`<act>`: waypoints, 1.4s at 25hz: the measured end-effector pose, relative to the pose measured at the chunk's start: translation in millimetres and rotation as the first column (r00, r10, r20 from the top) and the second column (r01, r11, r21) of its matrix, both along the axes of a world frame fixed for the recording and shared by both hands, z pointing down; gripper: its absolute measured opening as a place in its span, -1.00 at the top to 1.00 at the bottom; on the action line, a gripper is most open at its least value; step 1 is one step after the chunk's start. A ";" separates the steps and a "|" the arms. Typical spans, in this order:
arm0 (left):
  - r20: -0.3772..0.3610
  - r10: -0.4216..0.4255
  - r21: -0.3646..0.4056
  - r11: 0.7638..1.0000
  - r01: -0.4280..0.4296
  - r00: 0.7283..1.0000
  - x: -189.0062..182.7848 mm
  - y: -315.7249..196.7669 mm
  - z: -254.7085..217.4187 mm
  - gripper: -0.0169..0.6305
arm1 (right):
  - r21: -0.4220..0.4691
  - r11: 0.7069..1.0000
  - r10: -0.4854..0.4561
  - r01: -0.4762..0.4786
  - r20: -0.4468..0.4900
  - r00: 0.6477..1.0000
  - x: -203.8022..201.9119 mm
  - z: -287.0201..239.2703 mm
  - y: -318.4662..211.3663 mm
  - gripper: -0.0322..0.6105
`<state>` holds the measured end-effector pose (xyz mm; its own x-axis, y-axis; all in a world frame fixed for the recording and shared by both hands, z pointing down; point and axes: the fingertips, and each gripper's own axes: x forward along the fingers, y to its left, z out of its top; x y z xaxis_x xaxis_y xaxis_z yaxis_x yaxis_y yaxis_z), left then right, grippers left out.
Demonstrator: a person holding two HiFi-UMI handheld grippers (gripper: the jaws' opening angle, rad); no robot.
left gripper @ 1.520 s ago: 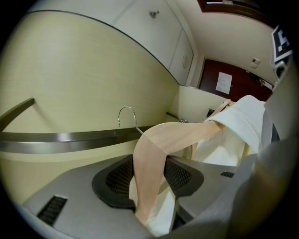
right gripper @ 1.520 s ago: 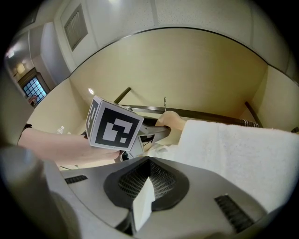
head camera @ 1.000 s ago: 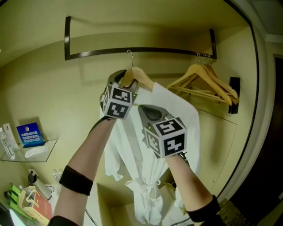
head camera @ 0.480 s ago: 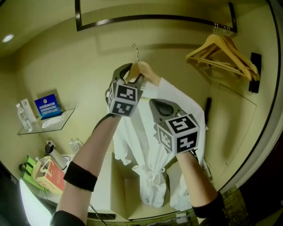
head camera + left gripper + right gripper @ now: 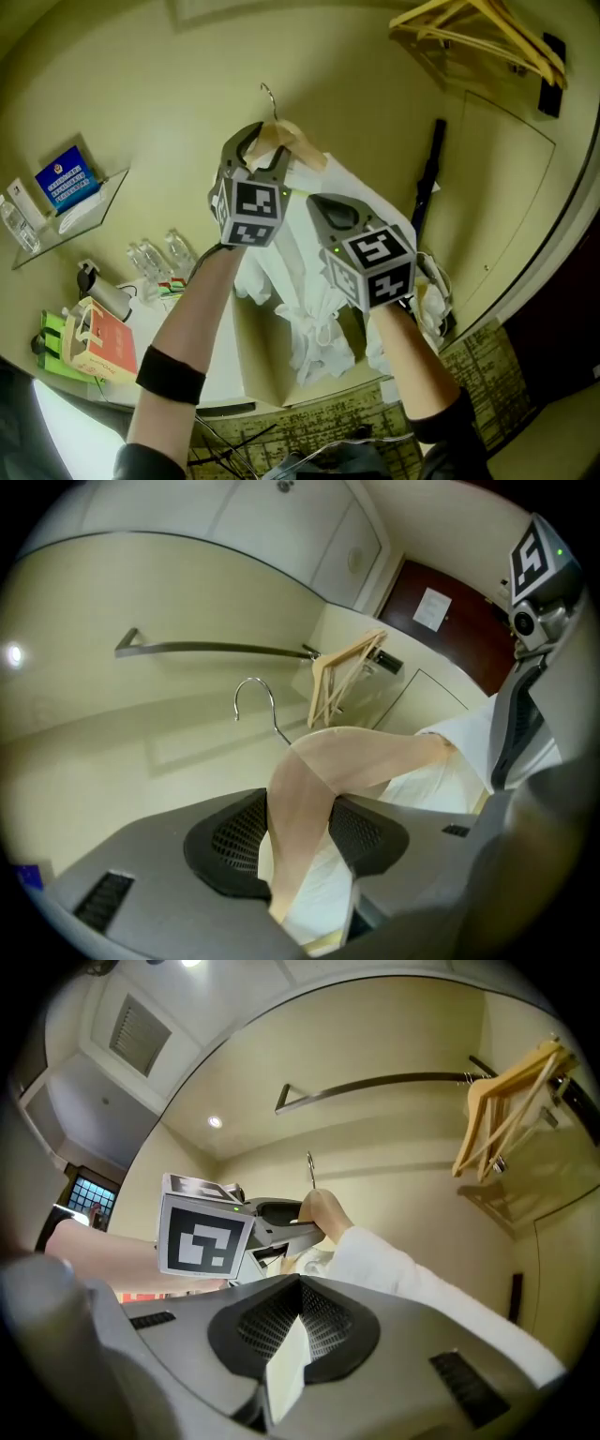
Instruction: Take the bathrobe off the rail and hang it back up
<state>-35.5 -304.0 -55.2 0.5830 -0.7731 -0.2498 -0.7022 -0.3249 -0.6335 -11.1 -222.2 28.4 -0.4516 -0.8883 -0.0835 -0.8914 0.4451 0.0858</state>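
Cream closet wall (image 5: 141, 94), dark metal rail (image 5: 216, 649) overhead. The raised left gripper (image 5: 300, 832) clamps a pale wooden hanger (image 5: 361, 759); the level right gripper (image 5: 298, 1330) pinches the white bathrobe (image 5: 305, 333).

Grey tongs (image 5: 264, 155), black armbands (image 5: 170, 378)

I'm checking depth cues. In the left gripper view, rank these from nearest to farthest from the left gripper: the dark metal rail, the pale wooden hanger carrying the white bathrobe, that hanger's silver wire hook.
1. The pale wooden hanger, clamped between the left gripper's jaws, carrying the white bathrobe.
2. The silver wire hook, above the hanger.
3. The dark metal rail, beyond, upper left.
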 end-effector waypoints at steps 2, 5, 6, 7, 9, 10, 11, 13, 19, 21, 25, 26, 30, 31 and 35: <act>0.012 0.016 -0.039 0.999 -0.015 1.000 -1.9 -1.4 39.5 0.34 | -0.042 0.999 0.020 -0.020 -0.008 1.000 -3.9 31.7 1.6 0.82; 0.017 0.021 -0.084 0.996 -0.019 1.000 -5.7 -1.7 90.7 0.34 | -0.091 0.995 0.046 -0.047 -0.018 0.999 -4.2 77.1 2.5 0.82; 0.027 0.028 -0.098 0.995 -0.025 0.999 -5.6 -3.5 110.4 0.34 | -0.108 0.993 0.053 -0.054 -0.014 0.998 -2.7 91.5 3.0 0.82; 0.041 0.034 -0.108 0.994 -0.029 0.999 -5.5 -5.2 130.1 0.34 | -0.126 0.990 0.058 -0.059 -0.010 0.998 -2.0 105.9 3.6 0.82; 0.069 0.039 -0.124 0.992 -0.031 0.997 -5.5 -7.5 167.4 0.34 | -0.156 0.986 0.060 -0.060 -0.006 0.998 -4.1 134.5 5.2 0.82; 0.076 0.041 -0.136 0.990 -0.030 0.996 -5.7 -8.5 185.5 0.34 | -0.169 0.984 0.059 -0.059 -0.004 0.998 -5.4 149.2 5.8 0.82; 0.077 0.041 -0.150 0.988 -0.029 0.996 -6.1 -9.8 203.4 0.34 | -0.181 0.982 0.061 -0.060 -0.002 0.998 -5.6 165.1 5.7 0.82; 0.074 0.038 -0.183 0.983 -0.024 0.997 -7.8 -13.2 238.0 0.34 | -0.210 0.975 0.068 -0.066 0.003 0.998 -4.6 198.3 5.1 0.82; 0.096 0.020 -0.242 0.970 0.004 0.995 -7.3 -15.6 329.6 0.34 | -0.288 0.956 0.066 -0.056 0.023 0.998 -6.4 287.6 6.9 0.82; 0.109 0.013 -0.267 0.964 0.017 0.994 -8.0 -16.5 362.0 0.34 | -0.305 0.951 0.057 -0.049 0.018 0.998 -7.8 318.6 6.4 0.82; 0.169 0.009 -0.321 0.946 0.046 0.985 -7.1 -16.0 438.6 0.34 | -0.349 0.937 0.045 -0.025 0.049 0.998 -7.9 377.7 6.7 0.82; 0.190 0.011 -0.335 0.941 0.055 0.982 -7.0 -14.6 459.9 0.34 | -0.361 0.932 0.046 -0.022 0.057 0.997 -6.5 394.1 7.1 0.82; 0.274 0.016 -0.380 0.920 0.093 0.962 -4.9 -7.6 541.4 0.34 | -0.414 0.910 0.063 -0.025 0.077 0.995 -0.1 459.9 10.4 0.82; 0.294 0.022 -0.389 0.916 0.099 0.956 -3.1 -6.0 559.9 0.34 | -0.428 0.904 0.070 -0.027 0.085 0.994 2.7 476.7 11.3 0.82; 0.360 0.057 -0.434 0.894 0.113 0.931 11.3 -6.8 626.0 0.34 | -0.471 0.880 0.118 -0.059 0.097 0.988 26.4 542.7 10.5 0.82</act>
